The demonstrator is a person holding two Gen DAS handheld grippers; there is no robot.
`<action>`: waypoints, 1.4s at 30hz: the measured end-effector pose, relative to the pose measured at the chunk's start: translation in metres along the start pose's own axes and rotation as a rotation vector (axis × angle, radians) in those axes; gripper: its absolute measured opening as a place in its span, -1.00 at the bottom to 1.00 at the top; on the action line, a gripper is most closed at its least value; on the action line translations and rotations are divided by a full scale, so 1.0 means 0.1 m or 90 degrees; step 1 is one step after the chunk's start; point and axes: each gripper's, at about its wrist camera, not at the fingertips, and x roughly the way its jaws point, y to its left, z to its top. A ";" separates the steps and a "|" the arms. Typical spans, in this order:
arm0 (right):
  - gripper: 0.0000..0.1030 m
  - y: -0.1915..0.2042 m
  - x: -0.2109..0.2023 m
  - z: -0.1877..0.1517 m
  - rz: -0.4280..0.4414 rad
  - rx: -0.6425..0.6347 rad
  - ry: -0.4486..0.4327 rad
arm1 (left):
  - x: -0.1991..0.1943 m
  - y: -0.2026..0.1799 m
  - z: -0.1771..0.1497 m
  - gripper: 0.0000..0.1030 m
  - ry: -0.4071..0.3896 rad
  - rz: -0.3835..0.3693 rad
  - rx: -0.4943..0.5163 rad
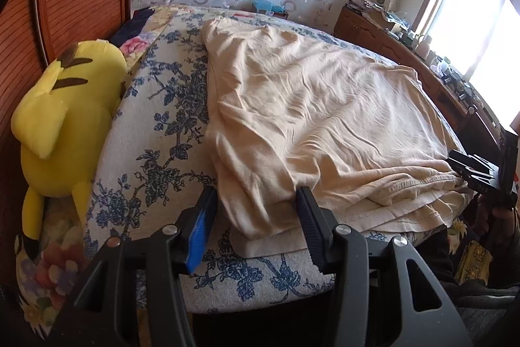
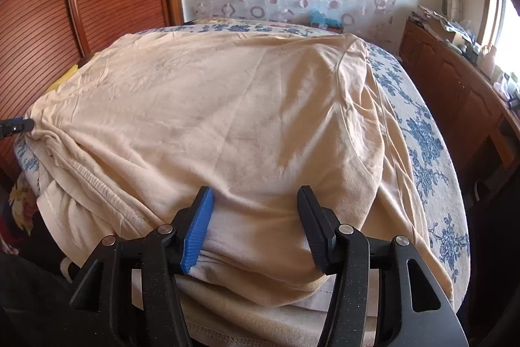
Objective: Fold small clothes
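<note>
One floral bedspread [image 1: 156,132] covers the bed; on it lies the cream shirt [image 1: 318,119], spread wide and rumpled toward the near edge. Left of the shirt, a yellow plush toy [image 1: 61,119] leans. Left gripper [image 1: 256,207] and right gripper [image 2: 256,207] each hover over the shirt's near hem, fingers apart, pads clear of cloth.
</note>
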 end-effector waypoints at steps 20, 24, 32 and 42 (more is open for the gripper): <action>0.33 -0.11 -0.09 -0.04 0.010 0.017 -0.007 | 0.06 -0.70 0.33 -0.91 -0.062 -0.089 0.105; 0.29 -0.23 -0.22 -0.08 0.012 0.033 -0.022 | -0.01 -1.04 0.54 -0.92 -0.085 -0.124 0.138; 0.13 -0.54 -0.51 -0.12 -0.008 0.073 -0.069 | 0.02 -2.00 0.99 -0.92 -0.103 -0.222 0.226; 0.04 -0.85 -0.84 -0.21 -0.052 0.099 -0.100 | -0.16 -3.03 1.11 -0.91 -0.100 -0.309 0.351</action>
